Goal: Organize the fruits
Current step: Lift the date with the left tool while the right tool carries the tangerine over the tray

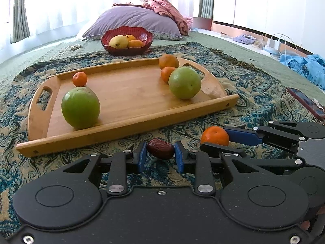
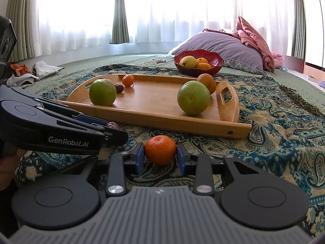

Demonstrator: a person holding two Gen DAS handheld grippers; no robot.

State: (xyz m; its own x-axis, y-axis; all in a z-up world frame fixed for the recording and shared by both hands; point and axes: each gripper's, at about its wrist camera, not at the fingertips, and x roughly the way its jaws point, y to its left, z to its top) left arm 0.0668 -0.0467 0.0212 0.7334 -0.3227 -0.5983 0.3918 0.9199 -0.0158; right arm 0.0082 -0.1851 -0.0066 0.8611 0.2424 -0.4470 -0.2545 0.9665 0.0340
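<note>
- Because each gripper has a small fruit between its fingers, both seem to be at the moment of picking up from the blanket, in front of the tray.
- The left gripper has a date between its blue pads; the pads are just beside the date, but I cannot tell if they already press it or only stand around it.
- The right gripper has a mandarin between its pads in the same way; the pads look to touch both sides, yet a firm grip is not sure.
- The two grippers are close together, the right one just to the right of the left one, probably because the two fruits lie near each other.
- The date is dark red-brown, wrinkled and oval, so it may slip or turn if the pads close off its middle.
- The mandarin is bright orange, round and a little flattened, with dimpled skin; it looks easy to hold.
- Ahead of both grippers the tray carries two green fruits, some mandarins and another date; further ahead, a red bowl holds yellow and orange fruits and is perhaps the goal.
</note>
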